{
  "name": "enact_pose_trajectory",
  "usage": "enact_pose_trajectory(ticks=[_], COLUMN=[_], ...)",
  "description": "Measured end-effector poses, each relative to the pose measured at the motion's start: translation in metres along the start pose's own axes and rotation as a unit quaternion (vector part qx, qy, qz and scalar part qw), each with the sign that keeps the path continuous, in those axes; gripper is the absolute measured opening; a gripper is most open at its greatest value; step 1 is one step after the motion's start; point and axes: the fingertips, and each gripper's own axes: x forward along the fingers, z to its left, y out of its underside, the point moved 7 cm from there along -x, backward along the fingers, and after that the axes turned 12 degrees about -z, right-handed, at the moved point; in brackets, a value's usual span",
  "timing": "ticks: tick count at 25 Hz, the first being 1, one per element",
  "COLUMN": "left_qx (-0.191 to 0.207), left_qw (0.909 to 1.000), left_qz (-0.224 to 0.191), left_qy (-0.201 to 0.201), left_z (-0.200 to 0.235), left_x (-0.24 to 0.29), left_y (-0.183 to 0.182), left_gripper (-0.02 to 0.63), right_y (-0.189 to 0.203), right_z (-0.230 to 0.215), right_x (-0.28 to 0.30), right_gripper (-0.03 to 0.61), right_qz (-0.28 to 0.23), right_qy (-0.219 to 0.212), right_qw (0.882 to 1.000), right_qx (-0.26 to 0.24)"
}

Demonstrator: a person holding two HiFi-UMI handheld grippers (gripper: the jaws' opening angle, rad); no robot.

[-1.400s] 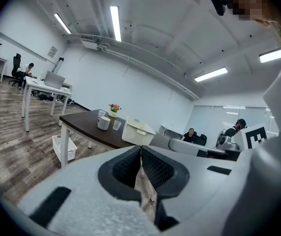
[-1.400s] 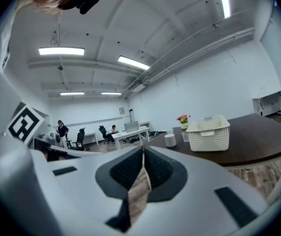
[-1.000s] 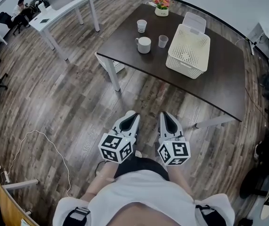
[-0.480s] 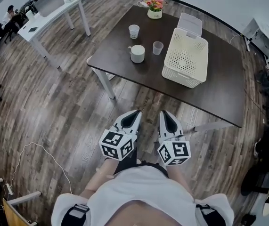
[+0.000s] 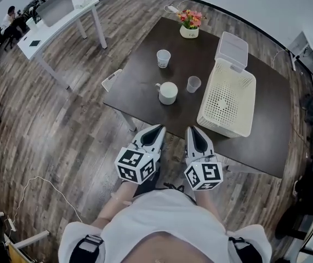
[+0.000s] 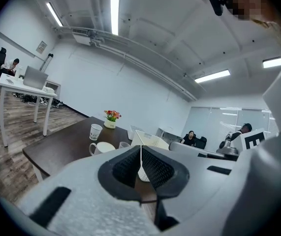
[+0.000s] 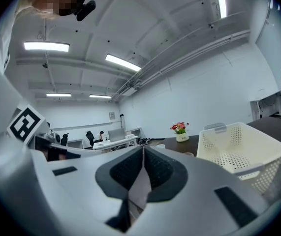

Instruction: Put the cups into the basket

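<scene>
We hold both tongs side by side at the near edge of the dark table point(image 5: 145, 75) — the left gripper point(image 5: 156, 130) and the right gripper point(image 5: 193, 131) each have their jaws pressed together on nothing. The cups — a paper cup point(image 5: 163, 58), a white mug point(image 5: 168, 92) and a clear cup point(image 5: 193, 84) — stand on the table left of the white basket point(image 5: 227, 100), all outside it.

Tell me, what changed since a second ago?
The person stepped up to the table, so it now sits closer, right ahead of the left tool and right tool. Nothing was grabbed or let go: both tools stayed shut and empty, and the mug, paper cup, clear cup and basket kept their places.
</scene>
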Motion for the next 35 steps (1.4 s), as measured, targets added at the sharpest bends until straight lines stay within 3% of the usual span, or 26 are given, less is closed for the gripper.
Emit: enact_pose_trajectory(ticks=[10, 19, 23, 26, 31, 33, 35], left_qx=[0.004, -0.009, -0.008, -0.008, -0.035, -0.043, -0.049], left_qw=[0.9998, 0.9991, 0.9992, 0.9996, 0.9989, 0.9982, 0.9975], left_qz=[0.007, 0.021, 0.027, 0.025, 0.021, 0.02, 0.016], left_qy=[0.02, 0.036, 0.027, 0.012, -0.021, -0.037, -0.048], left_z=[0.089, 0.117, 0.125, 0.136, 0.156, 0.162, 0.166], left_x=[0.108, 0.154, 0.157, 0.154, 0.143, 0.137, 0.132], left_y=[-0.035, -0.039, -0.039, -0.042, -0.039, -0.038, -0.036], left_gripper=[0.017, 0.017, 0.018, 0.017, 0.017, 0.017, 0.018], right_y=[0.009, 0.019, 0.021, 0.019, 0.02, 0.025, 0.033], right_z=[-0.031, -0.046, -0.052, -0.054, -0.044, -0.038, -0.033], right_x=[0.13, 0.175, 0.187, 0.206, 0.232, 0.239, 0.242], right_gripper=[0.021, 0.021, 0.021, 0.024, 0.302, 0.392, 0.434], right_qz=[-0.005, 0.02, 0.048, 0.085, 0.148, 0.183, 0.225], right_qy=[0.001, -0.007, -0.029, -0.073, -0.179, -0.217, -0.261], right_qw=[1.0, 1.0, 0.998, 0.992, 0.972, 0.956, 0.932], right_qx=[-0.007, -0.017, -0.039, -0.061, -0.042, -0.071, -0.117])
